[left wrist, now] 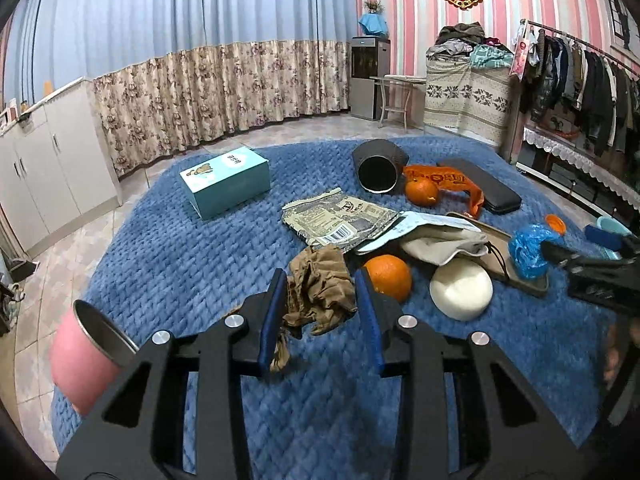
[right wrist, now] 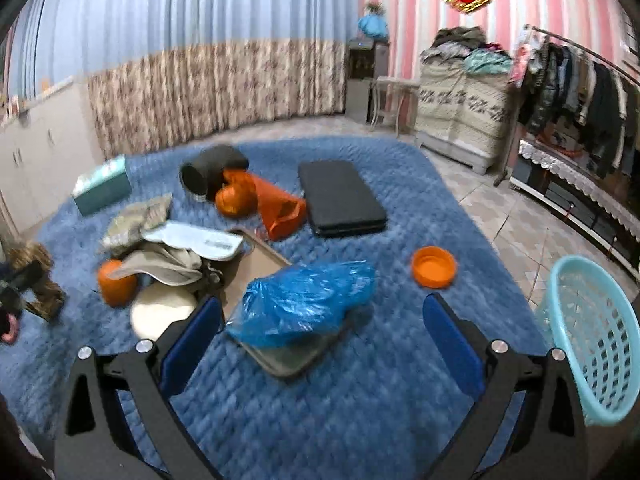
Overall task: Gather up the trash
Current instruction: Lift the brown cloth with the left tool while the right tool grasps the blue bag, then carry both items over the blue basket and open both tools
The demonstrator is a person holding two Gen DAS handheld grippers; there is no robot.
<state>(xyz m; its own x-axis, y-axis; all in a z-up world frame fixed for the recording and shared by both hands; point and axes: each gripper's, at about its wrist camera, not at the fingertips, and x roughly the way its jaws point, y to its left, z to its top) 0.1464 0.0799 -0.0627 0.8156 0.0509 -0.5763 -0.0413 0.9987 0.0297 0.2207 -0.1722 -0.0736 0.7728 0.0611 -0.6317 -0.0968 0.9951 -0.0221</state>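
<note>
the crumpled brown paper wad sits pinched between the blue pads of the left tongs, lifted clear of the blue quilted bed cover, a strip of it dangling by the left pad. just beyond it lie a flattened printed snack wrapper and an orange, with a white round lid-like object beside the orange and a beige cloth pouch behind. farther back are a teal box, a dark cup on its side, a second orange against an orange plastic bag, and a black flat case. a pink cup with a metal rim shows at the lower left of the left wrist view.

the right tongs stand wide with nothing gripped; the crumpled blue plastic bag lies between and just ahead of the pads, resting on a tray. an orange cap lies near it on the cover, and a light blue plastic basket stands at the bed's right edge
</note>
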